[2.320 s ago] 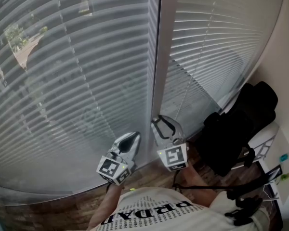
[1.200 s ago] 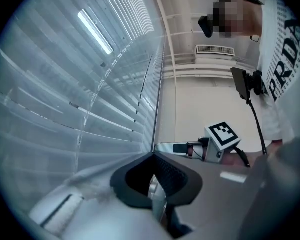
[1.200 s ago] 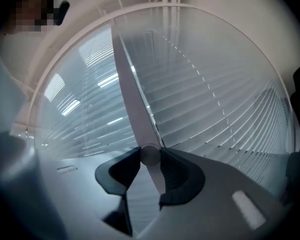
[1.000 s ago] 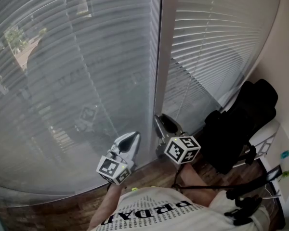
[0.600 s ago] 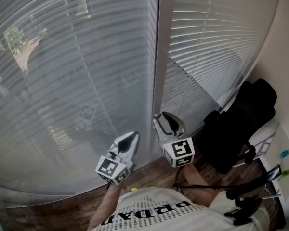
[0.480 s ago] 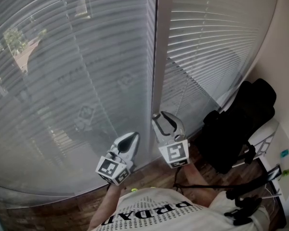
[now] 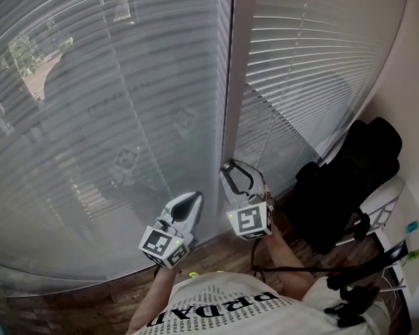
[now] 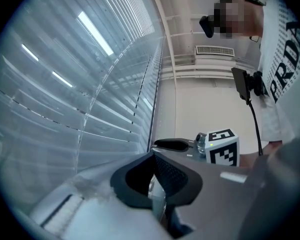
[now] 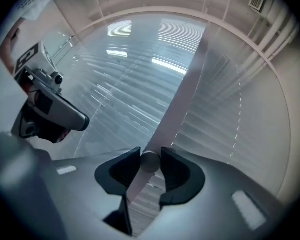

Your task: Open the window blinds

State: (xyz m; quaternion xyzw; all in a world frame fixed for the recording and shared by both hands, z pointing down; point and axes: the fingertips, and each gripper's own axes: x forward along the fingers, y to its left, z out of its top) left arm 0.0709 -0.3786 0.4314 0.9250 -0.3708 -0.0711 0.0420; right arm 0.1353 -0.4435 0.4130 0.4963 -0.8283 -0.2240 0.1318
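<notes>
Two slatted window blinds hang ahead: a left blind (image 7: pixel 112 117) that I can partly see through, and a whiter right blind (image 7: pixel 314 61). A pale upright window post (image 7: pixel 236 68) parts them. My right gripper (image 7: pixel 239 169) points at the foot of that post. In the right gripper view its jaws are closing on the round end of the blind's tilt wand (image 9: pixel 150 161), and both pads touch it. My left gripper (image 7: pixel 190 199) hangs just to the left, shut and empty, its pads (image 8: pixel 162 176) pressed together.
A black bag (image 7: pixel 342 187) sits on a chair at the right, close to the right blind. White furniture (image 7: pixel 398 215) stands at the far right. Wooden floor (image 7: pixel 216 253) runs under the blinds. The person's white shirt (image 7: pixel 216 306) fills the bottom edge.
My right gripper has rolled about its own axis while staying at the post, its marker cube turning. The left blind's slats have tilted and show more of the outside. The left gripper kept still.
</notes>
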